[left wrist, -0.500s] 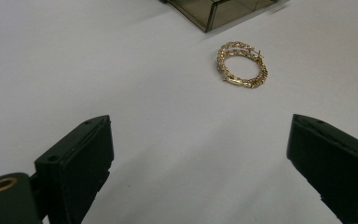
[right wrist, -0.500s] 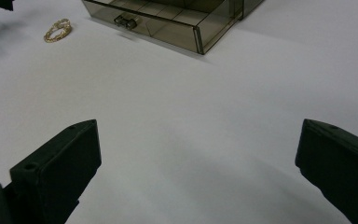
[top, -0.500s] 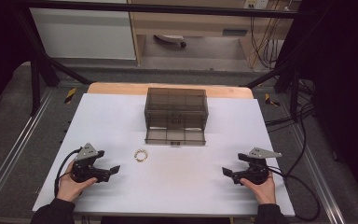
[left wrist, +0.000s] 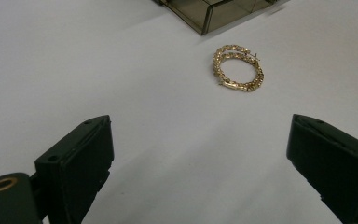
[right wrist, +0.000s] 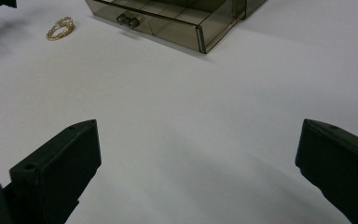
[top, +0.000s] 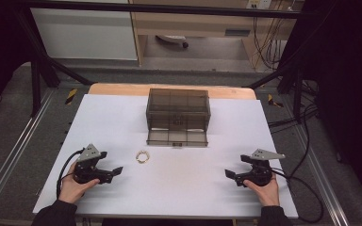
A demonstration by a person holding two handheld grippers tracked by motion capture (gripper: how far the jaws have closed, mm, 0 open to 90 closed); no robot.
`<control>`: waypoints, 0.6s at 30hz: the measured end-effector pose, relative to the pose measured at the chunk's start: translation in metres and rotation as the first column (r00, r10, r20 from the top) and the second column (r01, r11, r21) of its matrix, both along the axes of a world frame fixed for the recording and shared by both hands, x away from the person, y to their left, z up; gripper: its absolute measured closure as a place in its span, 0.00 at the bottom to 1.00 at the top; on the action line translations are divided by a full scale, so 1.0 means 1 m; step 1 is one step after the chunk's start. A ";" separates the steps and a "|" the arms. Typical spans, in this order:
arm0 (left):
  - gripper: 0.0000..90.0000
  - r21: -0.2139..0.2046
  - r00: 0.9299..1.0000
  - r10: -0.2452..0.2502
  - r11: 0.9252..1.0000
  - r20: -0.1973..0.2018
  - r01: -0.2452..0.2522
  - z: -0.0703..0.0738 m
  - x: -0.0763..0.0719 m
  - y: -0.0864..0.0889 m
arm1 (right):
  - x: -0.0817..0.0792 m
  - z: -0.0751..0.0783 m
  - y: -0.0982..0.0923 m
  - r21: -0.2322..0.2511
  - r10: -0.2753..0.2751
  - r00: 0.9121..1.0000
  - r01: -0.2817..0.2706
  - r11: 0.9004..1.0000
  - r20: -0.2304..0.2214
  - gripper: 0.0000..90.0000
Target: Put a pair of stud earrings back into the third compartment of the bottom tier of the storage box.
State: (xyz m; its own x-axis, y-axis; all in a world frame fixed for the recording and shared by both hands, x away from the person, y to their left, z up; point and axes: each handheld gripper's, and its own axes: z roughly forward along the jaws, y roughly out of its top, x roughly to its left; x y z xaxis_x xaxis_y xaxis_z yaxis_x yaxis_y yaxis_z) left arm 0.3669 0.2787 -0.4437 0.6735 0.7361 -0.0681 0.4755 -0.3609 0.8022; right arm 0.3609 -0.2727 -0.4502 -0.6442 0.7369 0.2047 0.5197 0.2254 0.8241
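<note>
Nothing has shifted – both the left gripper and right gripper rest spread near the table's front edge, bracelet untouched.

Bare table lies between both grippers; only the drawer box (drawer seemingly open) stands behind.

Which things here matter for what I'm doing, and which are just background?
In play: gold bracelet; smoky drawer box with its drawer pulled open; left gripper and right gripper, both open.
Background: cables; white cabinet.
</note>
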 end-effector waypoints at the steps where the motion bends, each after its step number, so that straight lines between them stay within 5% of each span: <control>1: 0.08 0.000 1.000 -0.001 1.000 -0.001 0.001 0.001 0.000 -0.001 | 0.000 0.000 0.000 -0.001 0.002 1.000 -0.002 1.000 0.001 0.01; 18: 0.09 0.005 1.000 -0.009 1.000 -0.008 0.009 0.010 0.004 -0.012 | 0.001 -0.001 0.000 -0.017 0.007 1.000 -0.007 1.000 -0.005 0.01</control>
State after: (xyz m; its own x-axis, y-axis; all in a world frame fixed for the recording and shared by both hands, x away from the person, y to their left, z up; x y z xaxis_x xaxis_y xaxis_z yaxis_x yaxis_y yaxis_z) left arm 0.3712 0.2667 -0.4338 0.6793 0.7306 -0.0696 0.4790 -0.3695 0.7963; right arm 0.3618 -0.2723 -0.4509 -0.6483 0.7359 0.1955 0.5224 0.2431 0.8173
